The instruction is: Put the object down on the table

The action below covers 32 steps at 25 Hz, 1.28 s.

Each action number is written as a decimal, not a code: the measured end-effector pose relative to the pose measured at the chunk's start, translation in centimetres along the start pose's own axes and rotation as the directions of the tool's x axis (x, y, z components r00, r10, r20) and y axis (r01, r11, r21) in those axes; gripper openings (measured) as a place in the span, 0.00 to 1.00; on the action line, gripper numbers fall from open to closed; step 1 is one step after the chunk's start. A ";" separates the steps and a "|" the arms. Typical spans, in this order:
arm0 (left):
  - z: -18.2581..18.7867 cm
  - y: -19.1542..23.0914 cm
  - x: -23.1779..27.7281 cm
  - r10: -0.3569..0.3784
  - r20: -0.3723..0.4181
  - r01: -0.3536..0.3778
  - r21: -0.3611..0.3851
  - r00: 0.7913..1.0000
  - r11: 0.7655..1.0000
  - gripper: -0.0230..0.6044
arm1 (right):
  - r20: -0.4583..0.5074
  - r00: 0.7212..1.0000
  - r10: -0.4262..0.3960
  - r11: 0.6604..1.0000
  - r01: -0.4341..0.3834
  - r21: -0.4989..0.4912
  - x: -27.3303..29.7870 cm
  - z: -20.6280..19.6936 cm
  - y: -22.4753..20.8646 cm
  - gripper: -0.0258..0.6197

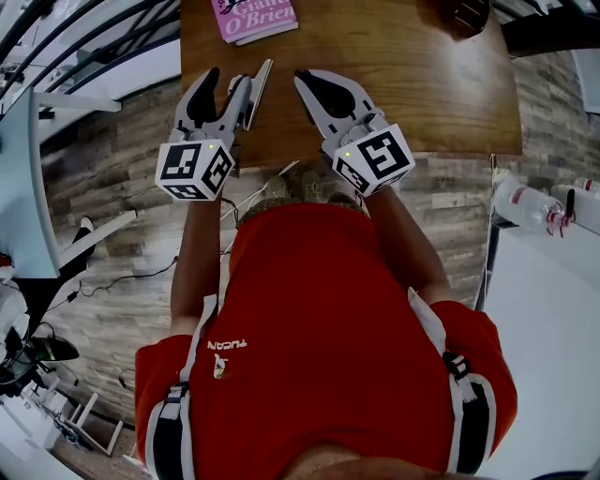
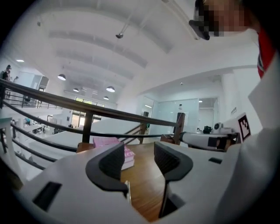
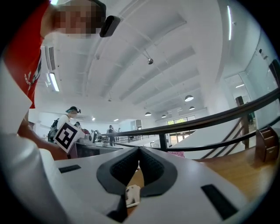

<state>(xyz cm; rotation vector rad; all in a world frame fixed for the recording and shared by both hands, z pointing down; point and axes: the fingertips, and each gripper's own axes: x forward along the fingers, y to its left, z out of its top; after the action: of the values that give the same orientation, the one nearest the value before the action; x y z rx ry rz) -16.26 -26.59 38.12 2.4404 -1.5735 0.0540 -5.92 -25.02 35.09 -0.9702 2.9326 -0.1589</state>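
Left gripper view: pink book lies beyond parted jaws.

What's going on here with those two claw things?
A person in a red shirt holds a gripper in each hand over a wooden table. The left gripper has its jaws apart with nothing between them. The right gripper has its jaws together, also empty. A pink book lies at the table's far edge, untouched.

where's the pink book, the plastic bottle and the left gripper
pink book (image 1: 255,19), head view, on its cover
plastic bottle (image 1: 523,204), head view, on its clear body
left gripper (image 2: 139,159), left gripper view, midway between its parted fingertips
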 end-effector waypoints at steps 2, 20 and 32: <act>1.6 -0.9 -1.0 -0.020 0.052 0.020 0.005 0.998 1.000 0.33 | 0.025 0.999 0.020 1.000 -0.020 0.004 0.0 1.0 0.8 0.08; 6.6 -6.7 -5.8 -0.139 0.230 0.130 0.052 0.963 0.990 0.05 | 0.141 0.981 0.131 0.991 -0.135 0.023 -2.4 4.8 5.2 0.08; 6.5 -6.8 -6.0 -0.143 0.243 0.140 0.028 0.960 0.990 0.05 | 0.135 0.982 0.133 0.991 -0.132 -0.015 -2.7 5.1 5.5 0.08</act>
<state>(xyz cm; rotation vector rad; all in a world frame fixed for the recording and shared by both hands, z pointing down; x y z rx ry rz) -13.31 -19.95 29.61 2.6444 -1.4858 -0.2745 -6.64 -19.45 29.42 -0.7503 2.8613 -0.0748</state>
